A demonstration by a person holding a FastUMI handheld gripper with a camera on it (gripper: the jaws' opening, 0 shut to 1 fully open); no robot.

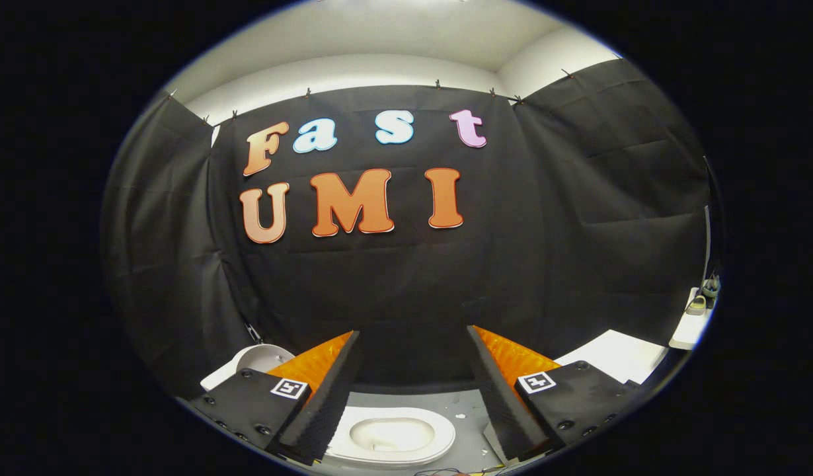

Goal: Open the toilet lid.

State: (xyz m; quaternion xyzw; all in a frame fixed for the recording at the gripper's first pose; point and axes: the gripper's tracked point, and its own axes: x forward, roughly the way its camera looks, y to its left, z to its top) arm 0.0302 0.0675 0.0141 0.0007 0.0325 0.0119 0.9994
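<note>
A white oval toilet (393,437) stands on a grey floor (469,413), low between my two fingers and close under them. Its top shows a rounded rim around a shallow pale hollow. I cannot tell whether that is the lid or the seat. My gripper (413,332) is open, with nothing between its black foam pads (337,390) and orange-backed fingers. It points at the black cloth wall well above the toilet. A white rounded piece (256,360) peeks out behind the left finger, mostly hidden.
Black cloth wall (406,277) closes the booth ahead and on both sides. To the right, a white flat board (615,354) lies beyond the right finger. Farther right is a white ledge (689,327) with small items (698,304) on it.
</note>
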